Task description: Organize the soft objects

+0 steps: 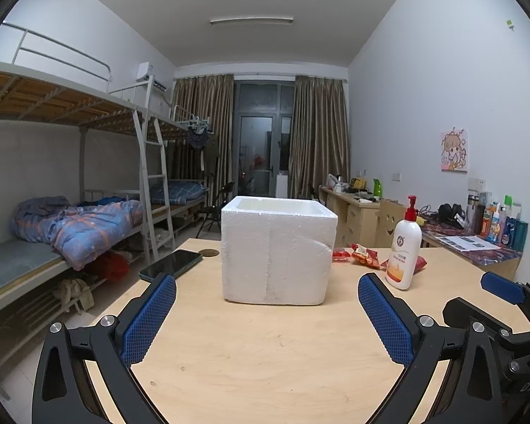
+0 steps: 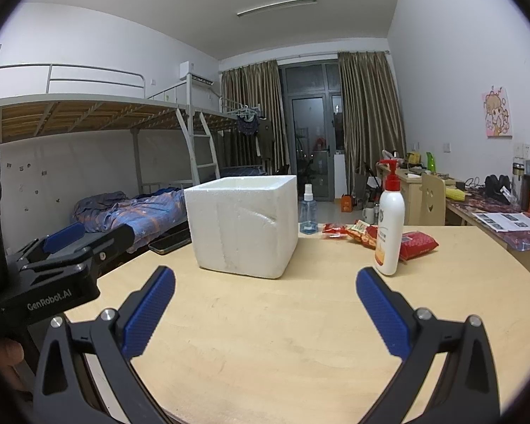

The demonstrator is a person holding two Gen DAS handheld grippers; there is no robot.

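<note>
both the left gripper (image 1: 266,309) and right gripper (image 2: 265,305) hover with fingers spread and empty over a wooden table (image 1: 265,353), foam box (image 1: 278,249) at 12 o'clock, red snack packets (image 2: 365,234) beside a lotion bottle (image 2: 390,222) at 2 o'clock.

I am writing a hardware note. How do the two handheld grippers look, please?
Both are alike. The left gripper and right gripper have black, angular finger arms with triangular cut-outs and silver screws; the pads are blue with a fine grid texture. The left gripper's body reads "GenRobot.AI" in white. No cables or sleeves show.
</note>
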